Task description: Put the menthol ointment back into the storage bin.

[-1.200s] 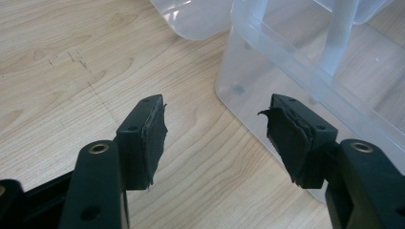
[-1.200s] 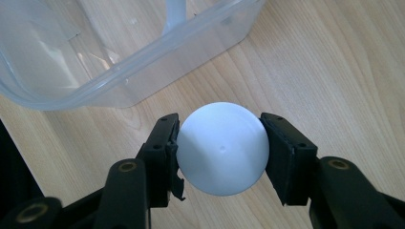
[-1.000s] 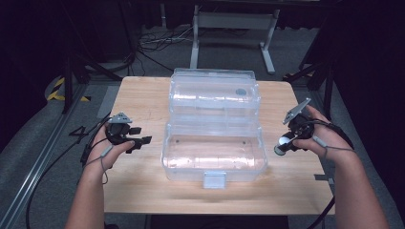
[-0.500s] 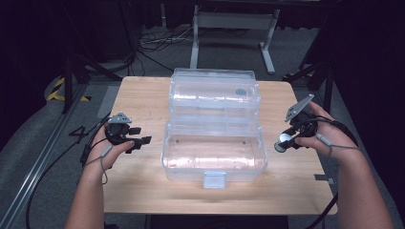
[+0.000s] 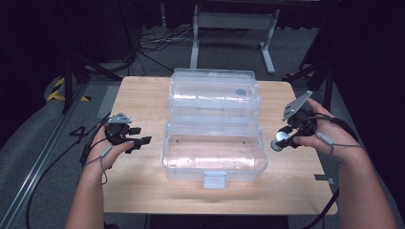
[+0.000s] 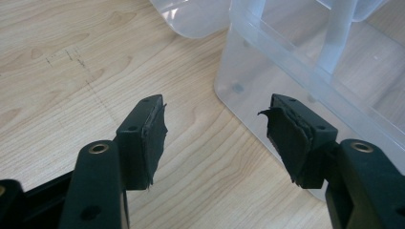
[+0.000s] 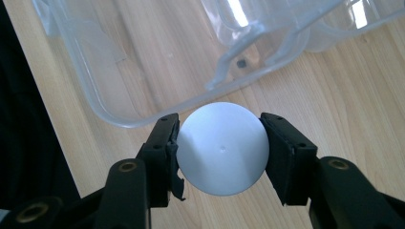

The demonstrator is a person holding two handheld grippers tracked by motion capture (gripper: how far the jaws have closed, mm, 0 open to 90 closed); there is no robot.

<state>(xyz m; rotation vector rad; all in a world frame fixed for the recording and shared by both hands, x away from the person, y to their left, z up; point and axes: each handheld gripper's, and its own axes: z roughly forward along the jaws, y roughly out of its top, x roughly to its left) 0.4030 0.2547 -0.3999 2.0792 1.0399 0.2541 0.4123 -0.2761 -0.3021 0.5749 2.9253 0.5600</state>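
An open clear box point(image 5: 213, 157) sits at the middle of a wooden table point(image 5: 143, 95), its lid point(image 5: 212, 93) folded back on the far side and its latch point(image 5: 214, 179) facing the person. The right gripper point(image 5: 282, 139) is held just beside the right wall of the box, above the table, and its jaws are closed on a white ball point(image 5: 279, 138); in the right gripper view the ball point(image 7: 222, 148) sits squarely between the two pads, touching both, with the rim of the box point(image 7: 143, 119) just beyond it. The left gripper point(image 5: 138, 141) is held to the left of the box, near but apart from it; in the left gripper view its jaws stand wide with nothing between them, the worn pads point(image 6: 155, 138) framing bare table, and the near corner of the box point(image 6: 239, 90) lies beside the right-hand jaw. A small dark round thing point(image 5: 241, 91) shows through the lid; what it is cannot be told. The base of the box appears empty. Judged from this arrangement, the work in hand is placing the ball in the box: the grasp is done and the ball has been carried to the wall, whereas lifting it over the rim, releasing it inside and probably closing the lid are left to do.
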